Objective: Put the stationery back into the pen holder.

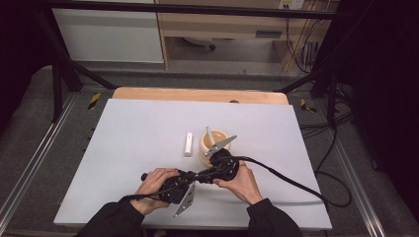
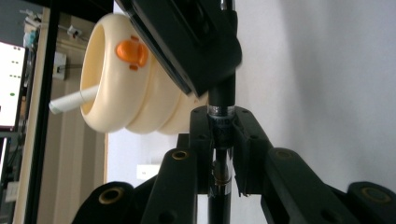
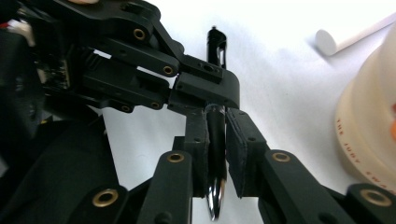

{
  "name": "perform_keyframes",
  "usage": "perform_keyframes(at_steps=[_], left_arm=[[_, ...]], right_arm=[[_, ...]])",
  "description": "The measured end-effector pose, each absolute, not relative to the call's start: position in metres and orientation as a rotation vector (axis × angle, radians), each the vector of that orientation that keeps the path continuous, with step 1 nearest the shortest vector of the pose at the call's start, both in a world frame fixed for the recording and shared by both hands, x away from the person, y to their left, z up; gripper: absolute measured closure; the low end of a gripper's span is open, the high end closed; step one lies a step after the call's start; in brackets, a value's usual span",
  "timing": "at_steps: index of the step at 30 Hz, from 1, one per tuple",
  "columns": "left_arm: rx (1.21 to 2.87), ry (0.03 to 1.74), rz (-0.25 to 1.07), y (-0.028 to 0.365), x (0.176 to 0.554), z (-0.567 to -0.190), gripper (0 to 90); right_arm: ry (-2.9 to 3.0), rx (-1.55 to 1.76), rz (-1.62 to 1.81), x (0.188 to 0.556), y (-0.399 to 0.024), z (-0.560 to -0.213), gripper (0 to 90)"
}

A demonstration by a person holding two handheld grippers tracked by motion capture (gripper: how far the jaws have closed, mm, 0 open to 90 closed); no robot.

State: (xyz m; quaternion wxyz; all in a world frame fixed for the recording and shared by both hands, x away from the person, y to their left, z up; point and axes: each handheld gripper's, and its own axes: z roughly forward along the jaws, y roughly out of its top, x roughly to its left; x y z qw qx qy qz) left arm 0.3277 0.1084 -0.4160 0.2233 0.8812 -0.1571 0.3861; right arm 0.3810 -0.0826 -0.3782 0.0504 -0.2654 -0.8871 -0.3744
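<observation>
Pen (image 3: 215,140) between both tongs, beside cup (image 1: 212,143)

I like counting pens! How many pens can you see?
2. A black pen is clamped between both hand-held grippers near the table's front. A white one stands in the cream cup. Others may hide inside.

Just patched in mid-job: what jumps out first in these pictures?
Both tools meet at the near middle of the table, clamped on one black pen: the left tool grips its barrel, and the right tool grips it near the shiny tip. Just beyond them stands a cream ribbed cup with a white stick in it, and a small white block lies to its left.
</observation>
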Motion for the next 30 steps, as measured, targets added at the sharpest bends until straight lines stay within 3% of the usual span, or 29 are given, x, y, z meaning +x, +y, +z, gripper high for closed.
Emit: perform_keyframes(at_steps=[13, 30], left_arm=[[2.462, -0.237, 1.011, 0.128, 0.334, -0.419, 78.8], [2.408, 0.146, 0.836, 0.139, 0.344, -0.41, 78.8]], right_arm=[[-2.68, -0.917, -1.296, 0.369, -0.124, -0.377, 57.7], [-2.72, -1.226, -1.347, 0.373, -0.186, -0.416, 16.3]])
